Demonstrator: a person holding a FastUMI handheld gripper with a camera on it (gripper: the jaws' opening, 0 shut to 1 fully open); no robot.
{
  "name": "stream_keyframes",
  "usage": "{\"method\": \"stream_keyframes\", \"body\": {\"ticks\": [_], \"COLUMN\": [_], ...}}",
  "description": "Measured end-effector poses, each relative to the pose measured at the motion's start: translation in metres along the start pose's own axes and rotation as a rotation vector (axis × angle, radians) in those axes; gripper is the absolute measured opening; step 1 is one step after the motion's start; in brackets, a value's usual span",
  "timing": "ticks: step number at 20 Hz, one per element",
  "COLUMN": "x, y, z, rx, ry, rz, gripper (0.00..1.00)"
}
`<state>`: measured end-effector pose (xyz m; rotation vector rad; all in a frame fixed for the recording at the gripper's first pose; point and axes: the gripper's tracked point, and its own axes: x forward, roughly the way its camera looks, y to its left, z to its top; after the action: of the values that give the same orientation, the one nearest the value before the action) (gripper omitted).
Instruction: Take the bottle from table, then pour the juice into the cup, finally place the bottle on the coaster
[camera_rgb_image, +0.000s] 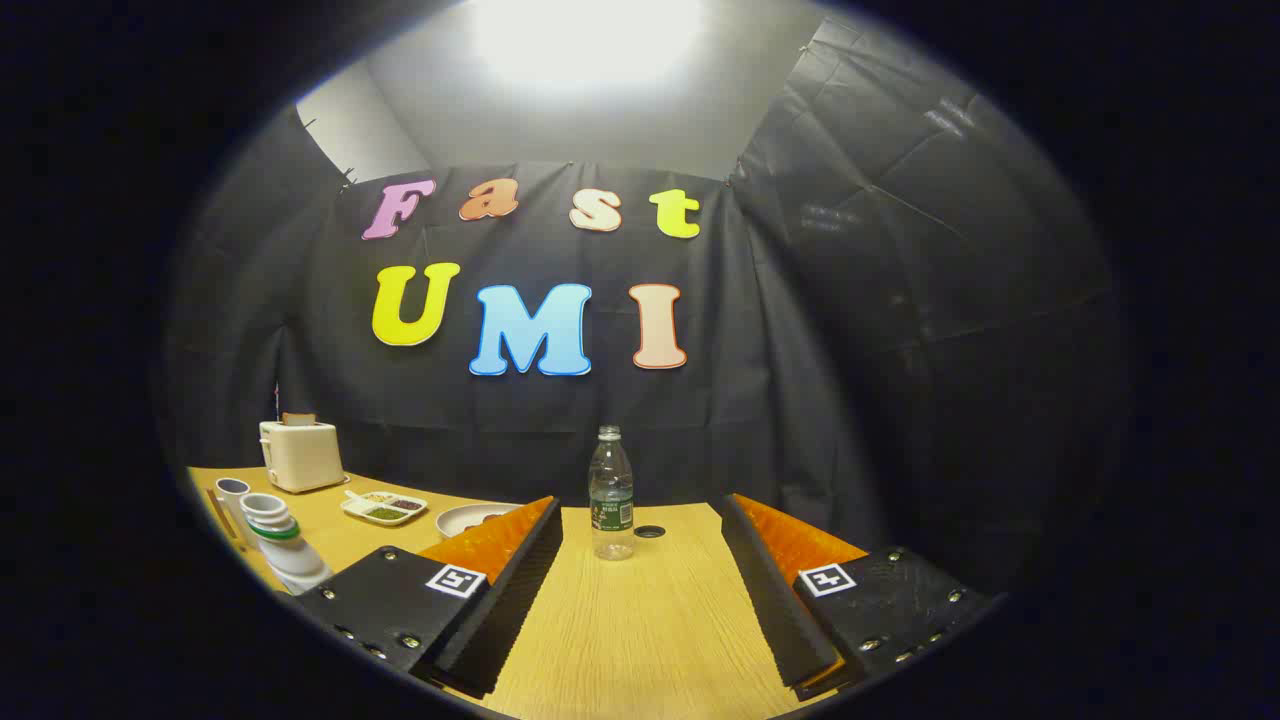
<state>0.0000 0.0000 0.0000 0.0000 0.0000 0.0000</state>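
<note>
We're right at the start here. The bottle (611, 492) stands upright on the table (640, 620), centre of the frame, cap on, untouched. It's clear plastic with a green label, and what's inside looks clear too; how full it is, hard to say from here.

The gripper (640, 520) is lined up on it nicely. The fingers (520, 560) are spread wide, holding nothing, and the bottle sits just ahead of them, framed in the gap between the tips but not yet inside it. No contact on either side.

So nothing's done yet, by my read: the grab, the pour and the set-down all remain.

Over at lower left, a stack of cups (270, 515) near the table edge, one of them presumably the pouring target. Further back on that side, a toaster (300, 455), a divided tray (383, 507) and a bowl (470, 520) partly hidden behind the left finger. Just right of the bottle's base there's a small dark disc (649, 532) on the wood; that could be the coaster, though I can't be sure.
</note>
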Motion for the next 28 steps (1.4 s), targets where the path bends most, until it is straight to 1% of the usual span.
{"method": "stream_keyframes", "body": {"ticks": [3,6,9,13,15,17,21,25,28], "x": [-0.031,-0.062,-0.088,-0.113,-0.118,-0.12,-0.12,-0.113,-0.106], "y": [0.009,0.02,0.031,0.053,0.069,0.094,0.136,0.155,0.162], "z": [0.01,0.015,0.013,0.009,0.012,0.01,-0.011,-0.039,-0.055], "rx": [0.0,0.009,-0.007,0.008,0.02,0.035,0.04,0.067,0.092], "ry": [0.029,0.04,0.058,0.075,0.071,0.075,0.105,0.157,0.188], "rz": [0.0,0.016,0.027,0.063,0.09,0.133,0.217,0.254,0.264], "gripper": [0.98,0.98,0.98,0.98,0.98,0.98,0.98,0.98,0.98]}}
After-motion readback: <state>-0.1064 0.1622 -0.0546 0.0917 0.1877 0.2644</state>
